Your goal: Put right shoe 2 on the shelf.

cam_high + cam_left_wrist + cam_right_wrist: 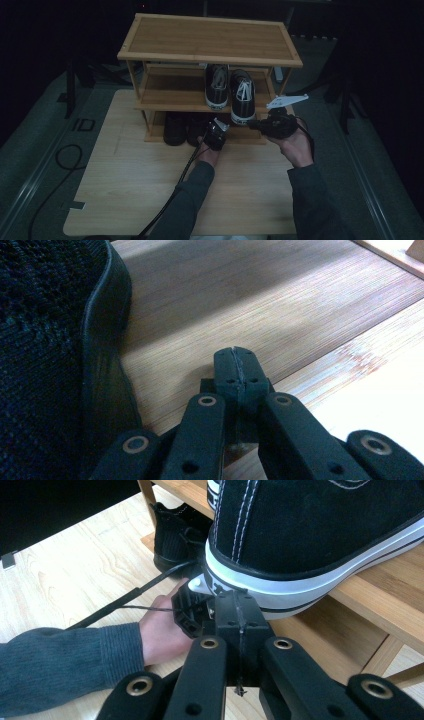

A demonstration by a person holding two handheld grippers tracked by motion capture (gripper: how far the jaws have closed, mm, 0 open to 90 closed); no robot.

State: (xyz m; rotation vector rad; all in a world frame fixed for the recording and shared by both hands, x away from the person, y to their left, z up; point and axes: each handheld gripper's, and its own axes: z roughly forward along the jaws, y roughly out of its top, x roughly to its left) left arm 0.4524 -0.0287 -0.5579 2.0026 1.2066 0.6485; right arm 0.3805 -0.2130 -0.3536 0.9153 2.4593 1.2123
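Note:
A three-level wooden shoe rack (210,37) stands on the table. Two black sneakers with white soles sit on its middle shelf, one on the left (217,85) and one on the right (242,95). Black shoes (175,129) sit on the bottom shelf. My left gripper (216,129) is shut with nothing in it, low at the bottom shelf (240,305), just right of a black shoe (50,365). My right gripper (252,124) is shut too, its tips (239,597) right at the heel of the right sneaker (310,530). Beyond it show the left hand (160,630) and a black shoe (175,535).
The rack takes up the back half of the light wooden table (130,185). A black cable (175,195) trails from my left gripper toward the table's near edge. Dark floor and another cable loop (67,157) lie to the left.

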